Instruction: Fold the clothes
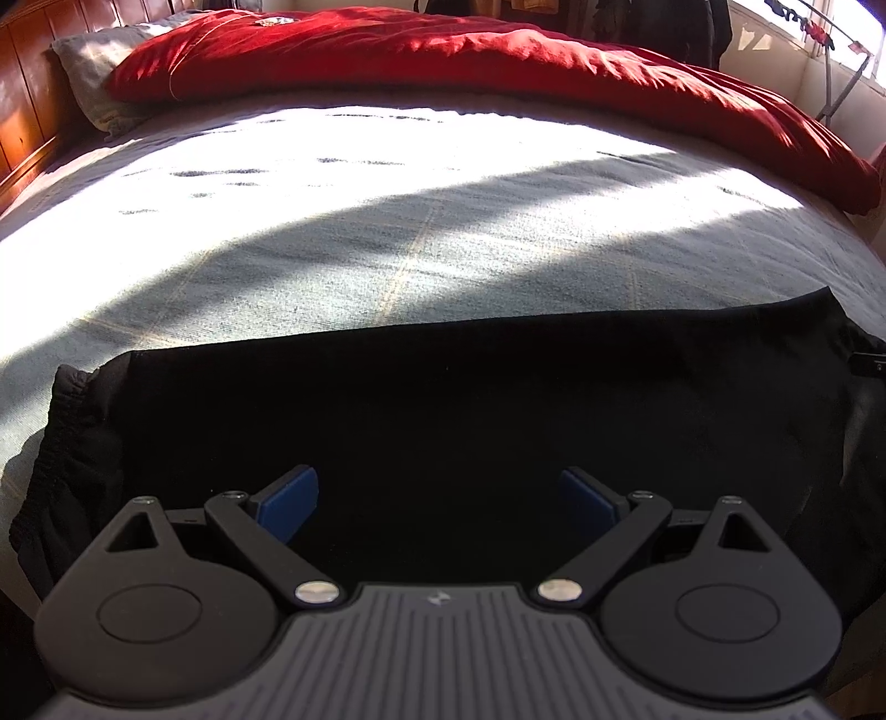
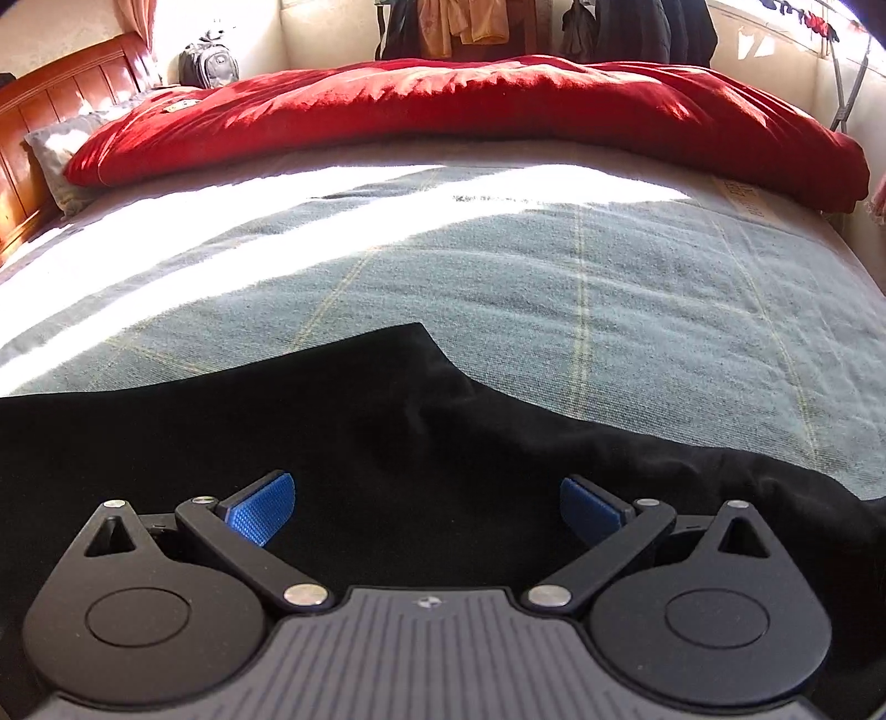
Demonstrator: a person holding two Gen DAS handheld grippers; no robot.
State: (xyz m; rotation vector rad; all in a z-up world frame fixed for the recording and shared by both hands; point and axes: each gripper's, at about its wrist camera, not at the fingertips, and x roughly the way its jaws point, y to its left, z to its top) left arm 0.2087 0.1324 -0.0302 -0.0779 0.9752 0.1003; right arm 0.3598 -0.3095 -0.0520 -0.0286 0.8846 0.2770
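As seen from the left wrist, the left tongs (image 1: 438,498) stand with their blue-padded fingers (image 1: 290,501) wide apart, nothing between them, poised over a black garment (image 1: 470,399). This garment lies spread flat along the near edge of the bed (image 1: 387,221), its far edge running straight from left to right; a gathered, elastic-looking hem (image 1: 66,443) bunches at its left end. Beyond it the grey-green bedcover (image 1: 421,243), crossed by thin pale lines, is half in sunlight and half in shadow. A red quilt (image 1: 443,61) is heaped along the far side of the bed, a grey pillow (image 1: 88,66) lies beside a wooden headboard (image 1: 27,94) at far left, and a drying rack (image 1: 830,66) stands at upper right.

From the right wrist, the right tongs (image 2: 427,507) likewise stand apart and empty above the black garment (image 2: 277,421). Here the cloth's far edge rises to a corner near the middle, then falls away in a curve toward the right, leaving the bedcover (image 2: 609,310) bare beyond. The red quilt (image 2: 470,105) again lines the far side; a backpack (image 2: 210,58) sits behind the headboard (image 2: 66,83), and clothes (image 2: 465,22) hang along the back wall.
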